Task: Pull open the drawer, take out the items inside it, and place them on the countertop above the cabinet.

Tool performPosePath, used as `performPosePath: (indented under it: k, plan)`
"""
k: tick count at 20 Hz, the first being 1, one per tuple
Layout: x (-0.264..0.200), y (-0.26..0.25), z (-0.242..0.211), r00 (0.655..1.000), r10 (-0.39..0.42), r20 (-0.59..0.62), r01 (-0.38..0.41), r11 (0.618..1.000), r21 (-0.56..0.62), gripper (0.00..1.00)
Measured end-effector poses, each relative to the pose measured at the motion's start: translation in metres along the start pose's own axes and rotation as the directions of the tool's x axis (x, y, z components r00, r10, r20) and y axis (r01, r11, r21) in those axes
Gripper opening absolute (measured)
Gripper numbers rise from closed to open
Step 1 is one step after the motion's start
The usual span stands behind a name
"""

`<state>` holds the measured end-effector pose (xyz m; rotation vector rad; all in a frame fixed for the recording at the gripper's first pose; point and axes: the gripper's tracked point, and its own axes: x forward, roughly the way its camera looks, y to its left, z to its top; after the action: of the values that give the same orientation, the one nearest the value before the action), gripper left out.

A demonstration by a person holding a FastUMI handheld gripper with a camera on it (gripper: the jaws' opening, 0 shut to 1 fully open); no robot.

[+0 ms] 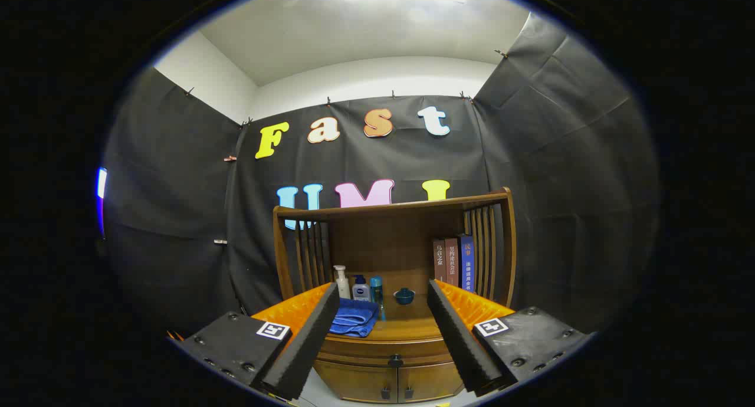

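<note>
My gripper [383,330] is spread wide with nothing between its 2 foam-faced fingers [307,342], held level and aimed straight at the wooden cabinet [389,377], which is well beyond the fingertips. Between them I can see the drawer [383,351], closed, with a small dark knob [396,360] at its middle, and 2 lower doors [360,386] beneath it. The step in hand, as I judge it, is reaching that knob. To do it well I should dip down and forward, keep the knob centred between the fingers, narrow them only once both flank it, then draw straight back along the drawer's run so it does not bind. My hold looks square to the cabinet front, not rolled, and a little above knob height. Above the drawer, the desk [407,327] carries a folded blue towel [353,319]. Behind it stand a white pump bottle [342,283], a blue-labelled bottle [361,289] and a teal bottle [377,292], then a small blue bowl [404,296]. Furthest back, 3 books [453,264] stand upright. The bare patch right of the towel looks best for the items.
</note>
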<state>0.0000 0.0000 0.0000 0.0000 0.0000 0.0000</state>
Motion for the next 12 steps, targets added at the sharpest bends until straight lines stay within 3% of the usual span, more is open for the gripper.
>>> performPosePath:
  k: [12]
  plan:
    - [0.0051, -0.0040, -0.0070, 1.000, -0.014, -0.020, 0.014, 1.000, -0.011, 0.98]
